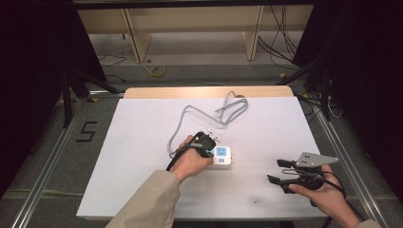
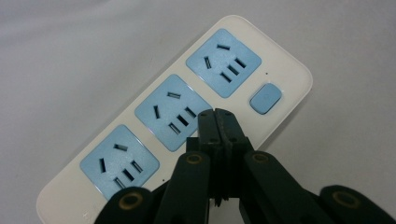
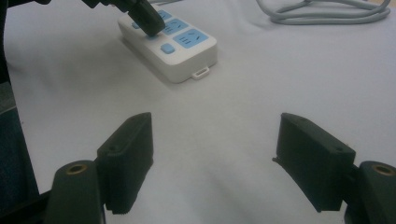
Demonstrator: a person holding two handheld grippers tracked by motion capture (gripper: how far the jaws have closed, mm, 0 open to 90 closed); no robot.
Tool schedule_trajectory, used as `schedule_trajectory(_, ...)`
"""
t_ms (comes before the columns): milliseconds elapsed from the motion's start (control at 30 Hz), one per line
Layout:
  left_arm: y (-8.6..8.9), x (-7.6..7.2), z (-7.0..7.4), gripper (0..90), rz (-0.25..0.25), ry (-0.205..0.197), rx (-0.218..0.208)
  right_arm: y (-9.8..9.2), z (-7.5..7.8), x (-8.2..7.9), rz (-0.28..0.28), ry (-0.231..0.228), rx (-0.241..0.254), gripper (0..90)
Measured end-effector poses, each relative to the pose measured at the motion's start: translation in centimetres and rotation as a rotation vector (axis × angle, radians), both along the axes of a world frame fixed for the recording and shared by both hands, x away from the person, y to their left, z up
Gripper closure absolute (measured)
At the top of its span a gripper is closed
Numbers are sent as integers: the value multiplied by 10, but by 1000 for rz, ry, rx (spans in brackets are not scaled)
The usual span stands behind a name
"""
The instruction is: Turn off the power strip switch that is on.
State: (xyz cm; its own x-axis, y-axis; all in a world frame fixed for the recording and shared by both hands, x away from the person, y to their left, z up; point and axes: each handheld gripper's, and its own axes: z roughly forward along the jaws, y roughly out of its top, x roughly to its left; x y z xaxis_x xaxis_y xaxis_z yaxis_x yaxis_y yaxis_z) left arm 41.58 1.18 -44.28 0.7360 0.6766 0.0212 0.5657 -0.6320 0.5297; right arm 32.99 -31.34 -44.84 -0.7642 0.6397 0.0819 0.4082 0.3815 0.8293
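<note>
A white power strip with three blue sockets and a blue button lies flat on the white mat near the table's middle. My left gripper is shut with nothing between its jaws, and its joined tips rest over the strip at the edge of the middle socket. From the right gripper view, that black tip touches the strip beside the button. My right gripper is open and empty, low over bare mat to the right, its fingers spread wide.
The strip's grey cable runs in loops toward the table's back edge and also appears far off as the cable. A white mat covers the table, with a wooden strip along the far edge. Metal rails flank both sides.
</note>
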Motion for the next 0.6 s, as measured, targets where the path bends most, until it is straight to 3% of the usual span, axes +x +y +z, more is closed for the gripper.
schedule_trajectory(467, -4, 2, 2, 900, -11, 9, 36, 0, 0, -1, 2, 6, 1, 278)
schedule_trajectory(600, -7, 2, 0, 900, -14, 21, 15, 0, -1, 0, 2, 4, 1, 278)
